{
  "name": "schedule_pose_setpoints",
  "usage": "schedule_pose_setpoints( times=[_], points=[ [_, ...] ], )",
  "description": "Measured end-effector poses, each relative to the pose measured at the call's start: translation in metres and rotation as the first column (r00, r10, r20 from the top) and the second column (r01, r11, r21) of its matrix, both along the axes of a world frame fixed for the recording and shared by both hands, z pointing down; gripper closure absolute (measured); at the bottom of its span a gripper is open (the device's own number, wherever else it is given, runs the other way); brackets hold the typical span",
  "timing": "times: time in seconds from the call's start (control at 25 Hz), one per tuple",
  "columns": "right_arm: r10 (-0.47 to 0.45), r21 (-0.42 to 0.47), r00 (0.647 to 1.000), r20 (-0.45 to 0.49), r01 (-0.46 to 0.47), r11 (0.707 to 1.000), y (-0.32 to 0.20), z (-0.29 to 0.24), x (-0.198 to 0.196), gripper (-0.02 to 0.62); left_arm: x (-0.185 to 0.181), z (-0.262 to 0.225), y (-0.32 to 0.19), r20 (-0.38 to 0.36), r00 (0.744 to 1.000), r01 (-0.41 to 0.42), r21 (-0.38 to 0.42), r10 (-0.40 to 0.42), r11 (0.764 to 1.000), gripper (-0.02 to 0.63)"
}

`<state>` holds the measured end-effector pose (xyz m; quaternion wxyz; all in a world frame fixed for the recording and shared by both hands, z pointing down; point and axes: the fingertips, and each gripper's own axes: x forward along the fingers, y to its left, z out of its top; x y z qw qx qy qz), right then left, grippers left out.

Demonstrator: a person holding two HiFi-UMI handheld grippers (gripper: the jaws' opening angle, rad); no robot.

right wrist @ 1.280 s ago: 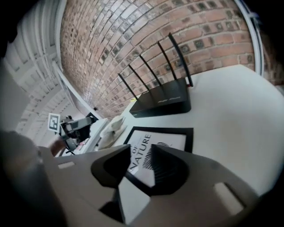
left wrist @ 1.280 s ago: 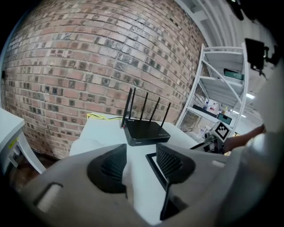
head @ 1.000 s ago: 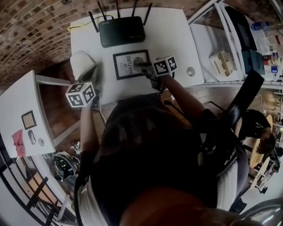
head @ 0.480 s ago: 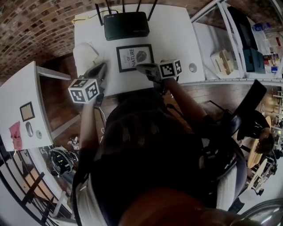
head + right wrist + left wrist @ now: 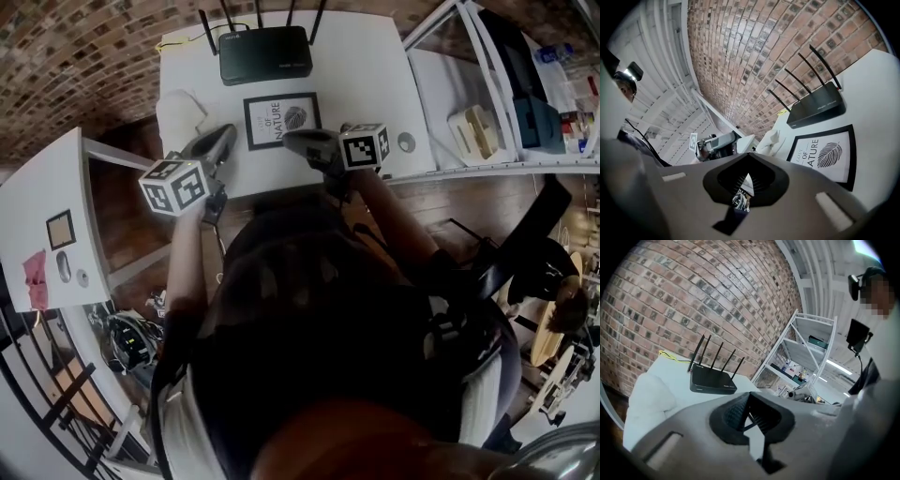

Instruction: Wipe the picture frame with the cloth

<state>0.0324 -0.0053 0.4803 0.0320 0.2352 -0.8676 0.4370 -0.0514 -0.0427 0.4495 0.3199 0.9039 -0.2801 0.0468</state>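
Both left gripper (image 5: 223, 137) and right gripper (image 5: 291, 140) closed, empty, near flat black picture frame (image 5: 281, 120) with leaf print.

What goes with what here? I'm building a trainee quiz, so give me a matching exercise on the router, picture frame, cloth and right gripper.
Things:
1. router
2. picture frame
3. cloth
4. right gripper

States:
A. white, crumpled, at the left side of the table
B. jaws shut, nothing between them
C. black, antennas up, nearest the brick wall
D. lying flat, leaf print facing up

Pairs: 1-C, 2-D, 3-A, 4-B
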Motion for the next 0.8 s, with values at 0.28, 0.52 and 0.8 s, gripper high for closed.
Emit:
schedule_pose_setpoints(
  times=[0.28, 0.52, 0.8],
  points=[
    [-0.049, 0.032, 0.996, 0.079, 0.047, 0.998, 0.031, -0.030, 0.023, 0.597, 0.047, 0.000, 0.027, 0.019, 0.999, -0.029, 0.001, 0.029, 1.000, 0.603],
    [-0.096, 0.027, 0.991, 0.093, 0.094, 0.995, 0.061, -0.039, 0.042, 0.597, 0.077, 0.005, 0.051, -0.011, 1.000, -0.020, -0.031, 0.020, 0.999, 0.603],
    [-0.132, 0.046, 0.983, 0.128, 0.127, 0.991, 0.085, -0.047, 0.057, 0.597, 0.102, 0.004, 0.077, 0.007, 0.999, -0.034, -0.016, 0.035, 0.999, 0.603]
  ],
)
